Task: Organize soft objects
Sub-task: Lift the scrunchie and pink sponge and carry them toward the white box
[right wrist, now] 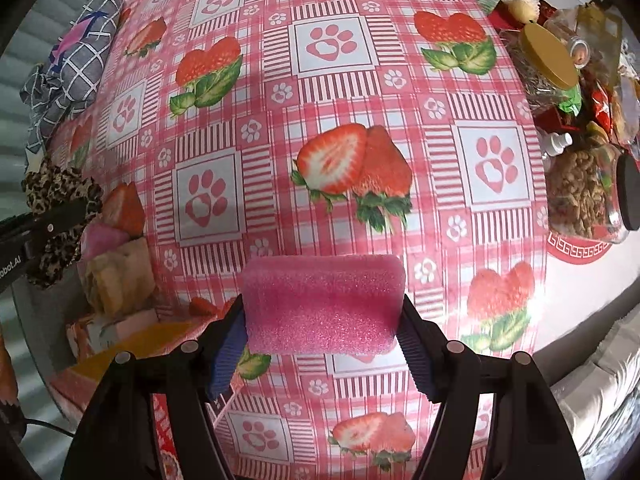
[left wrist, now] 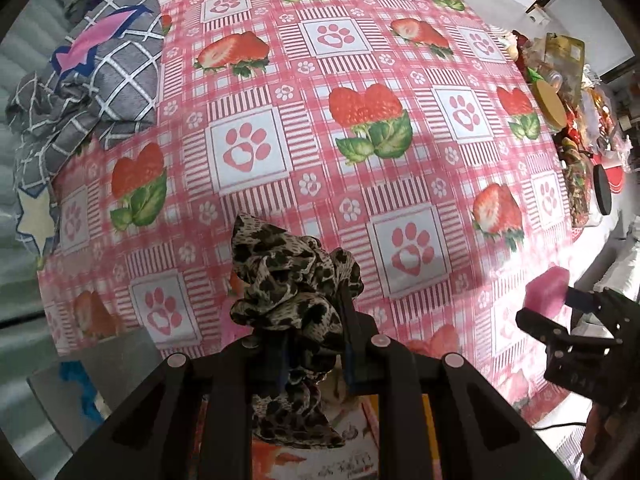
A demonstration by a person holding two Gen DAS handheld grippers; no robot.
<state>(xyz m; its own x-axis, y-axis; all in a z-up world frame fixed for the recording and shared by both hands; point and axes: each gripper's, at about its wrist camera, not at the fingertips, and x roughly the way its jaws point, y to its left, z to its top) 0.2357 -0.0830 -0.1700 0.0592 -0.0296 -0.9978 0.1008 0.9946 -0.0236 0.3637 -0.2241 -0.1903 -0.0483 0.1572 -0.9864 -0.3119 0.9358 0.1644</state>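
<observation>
The pink foam sponge [right wrist: 322, 306] sits pinched between the right gripper [right wrist: 322, 320] fingers above the strawberry tablecloth [right wrist: 360, 80]; the left gripper [left wrist: 308, 344] clamps a leopard-print scrunchie [left wrist: 292, 288]. Set each down gently near the left pile, releasing only once resting.

You had a strawberry-and-paw tablecloth [right wrist: 340, 92] beneath you, a grey checked cloth [left wrist: 100, 72] bunched at ten o'clock, and food jars [right wrist: 576, 196] at three o'clock.

left tongs [left wrist: 316, 344]: black frame, silver rivets | right tongs [right wrist: 322, 340]: black, blue ribbed pads
</observation>
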